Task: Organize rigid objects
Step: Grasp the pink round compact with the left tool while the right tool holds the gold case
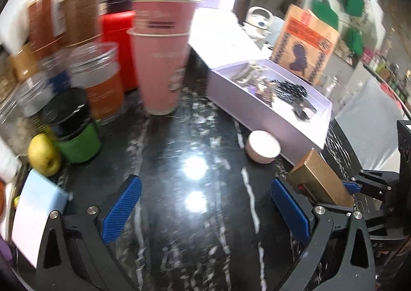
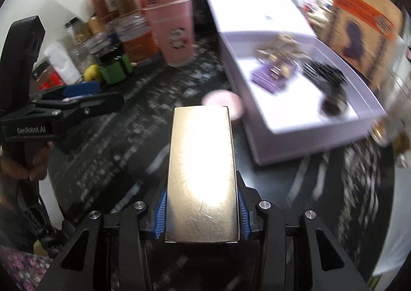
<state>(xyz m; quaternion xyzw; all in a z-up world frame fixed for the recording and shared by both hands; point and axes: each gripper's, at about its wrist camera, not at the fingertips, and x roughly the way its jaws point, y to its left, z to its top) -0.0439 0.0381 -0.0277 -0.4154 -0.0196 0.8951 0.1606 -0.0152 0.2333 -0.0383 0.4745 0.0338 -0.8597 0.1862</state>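
We see the right tool (image 2: 201, 216) gripping a gold box (image 2: 201, 175) at lower centre; the left tool (image 1: 205, 206) gapes wide over the table (image 1: 179, 152).

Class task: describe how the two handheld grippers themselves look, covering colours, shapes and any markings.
Both grippers, left gripper and right gripper, have black angular frames with silver round bolts and ribbed blue finger pads. Seen from the right wrist camera, the left one's black body carries white "GenRobot.AI" lettering.

Overhead glare on countertop (image 1: 195, 170); motion blur, perhaps, throughout.
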